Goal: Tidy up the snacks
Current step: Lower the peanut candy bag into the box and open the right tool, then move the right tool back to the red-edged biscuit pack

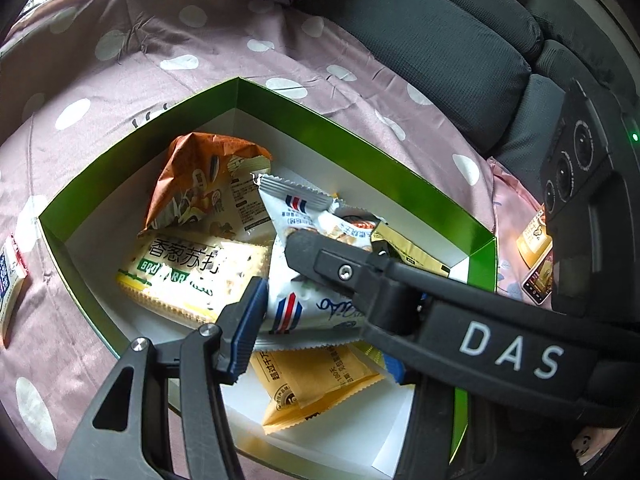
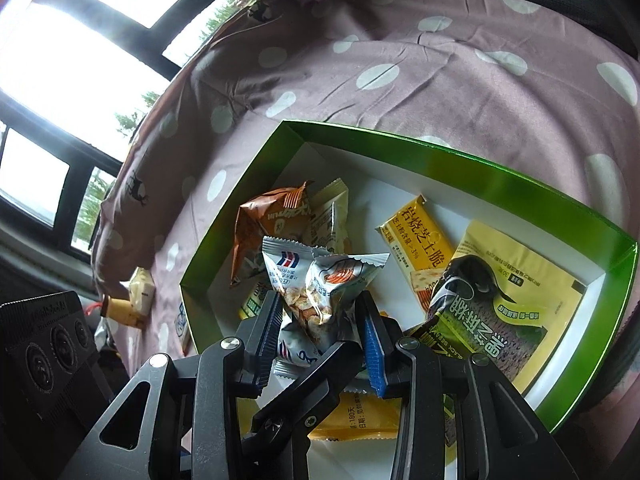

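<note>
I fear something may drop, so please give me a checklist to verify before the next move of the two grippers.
1. Right gripper clamps small silver crinkled snack packet: ok.
2. Packet hangs over green cardboard box with white inside: ok.
3. Left gripper grip: cannot tell, one finger hidden.
4. Grippers apart from each other: not ok, they cross.
5. All snacks inside box: not ok, white packet lies outside on pink dotted sheet.
</note>
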`<state>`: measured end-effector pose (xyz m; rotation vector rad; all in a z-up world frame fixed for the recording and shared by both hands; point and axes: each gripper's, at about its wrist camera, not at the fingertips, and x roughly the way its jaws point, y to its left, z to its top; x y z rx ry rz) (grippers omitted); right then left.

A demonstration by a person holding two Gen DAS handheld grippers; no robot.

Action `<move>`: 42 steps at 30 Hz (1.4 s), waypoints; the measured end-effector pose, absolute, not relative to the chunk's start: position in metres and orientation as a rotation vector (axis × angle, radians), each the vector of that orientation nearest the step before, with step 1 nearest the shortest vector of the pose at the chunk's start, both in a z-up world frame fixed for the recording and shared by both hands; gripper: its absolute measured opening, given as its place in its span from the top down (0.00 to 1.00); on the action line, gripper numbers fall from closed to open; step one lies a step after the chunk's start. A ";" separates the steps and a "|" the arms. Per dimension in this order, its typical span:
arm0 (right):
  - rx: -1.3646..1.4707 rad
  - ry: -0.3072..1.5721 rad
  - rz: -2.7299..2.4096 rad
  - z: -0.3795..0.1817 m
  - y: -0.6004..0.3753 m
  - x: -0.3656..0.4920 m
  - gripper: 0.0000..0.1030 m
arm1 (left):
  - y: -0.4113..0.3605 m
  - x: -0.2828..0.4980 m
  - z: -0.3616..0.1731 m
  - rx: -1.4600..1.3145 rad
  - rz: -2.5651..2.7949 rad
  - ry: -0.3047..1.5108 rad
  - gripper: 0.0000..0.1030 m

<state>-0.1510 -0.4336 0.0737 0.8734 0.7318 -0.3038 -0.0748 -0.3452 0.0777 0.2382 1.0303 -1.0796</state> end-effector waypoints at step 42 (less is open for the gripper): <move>0.456 0.512 -0.348 0.162 -0.319 -0.116 0.20 | -0.070 0.047 0.079 -0.253 -0.469 0.962 0.05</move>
